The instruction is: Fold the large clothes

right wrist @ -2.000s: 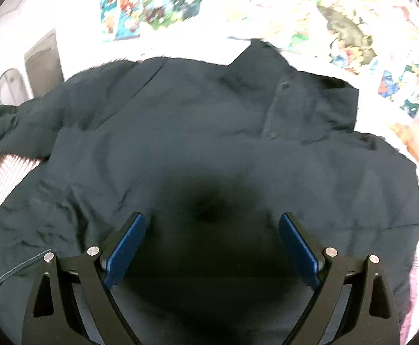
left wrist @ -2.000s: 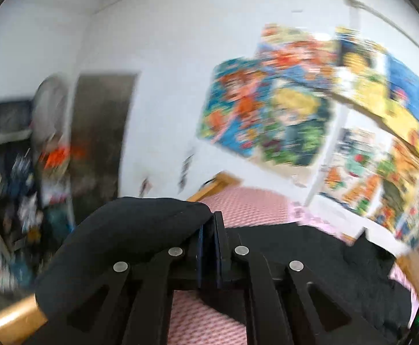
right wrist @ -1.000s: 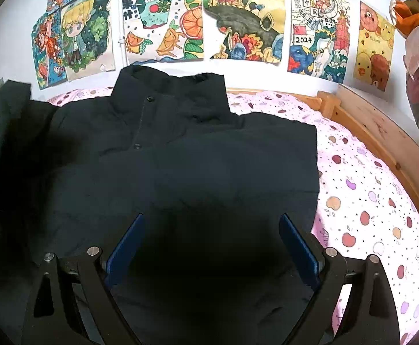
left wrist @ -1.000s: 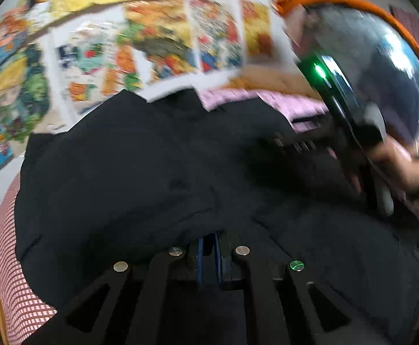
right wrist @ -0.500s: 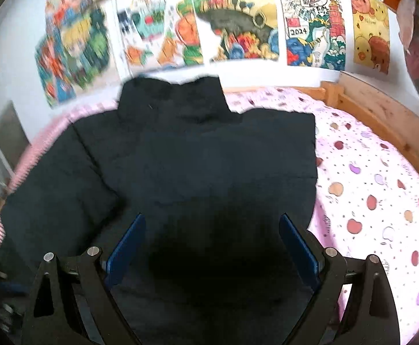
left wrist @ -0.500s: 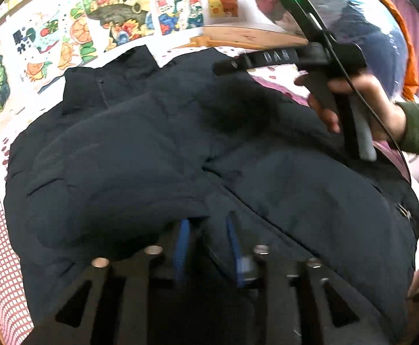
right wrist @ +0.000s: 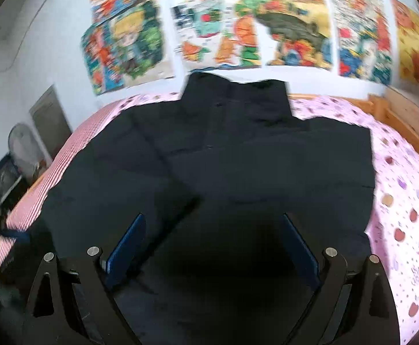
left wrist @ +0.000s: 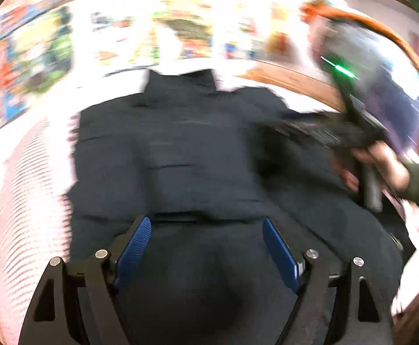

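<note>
A large black padded jacket (right wrist: 238, 172) lies spread on the bed, collar (right wrist: 238, 97) toward the poster wall, its left sleeve folded in over the body. In the left wrist view the jacket (left wrist: 180, 149) fills the middle. My left gripper (left wrist: 206, 224) hangs over the lower part of the jacket; its jaws are opening and no cloth is pinched between them. My right gripper (right wrist: 212, 221) stands open above the jacket's lower half with nothing in it. The right gripper's handle (left wrist: 365, 132) and the hand holding it show at the right of the left wrist view.
The bed has a pink dotted sheet (right wrist: 405, 189) on the right and a red-checked strip (right wrist: 57, 169) along the left edge. A wooden bed frame (right wrist: 411, 123) runs along the right. Colourful posters (right wrist: 238, 28) cover the wall. A fan and clutter (right wrist: 22, 149) stand left of the bed.
My left gripper has let go of the sleeve it was shut on, its jaws spreading wide, and pulled back. The sleeve now lies folded over the body. My right gripper stayed open and swung a little.
</note>
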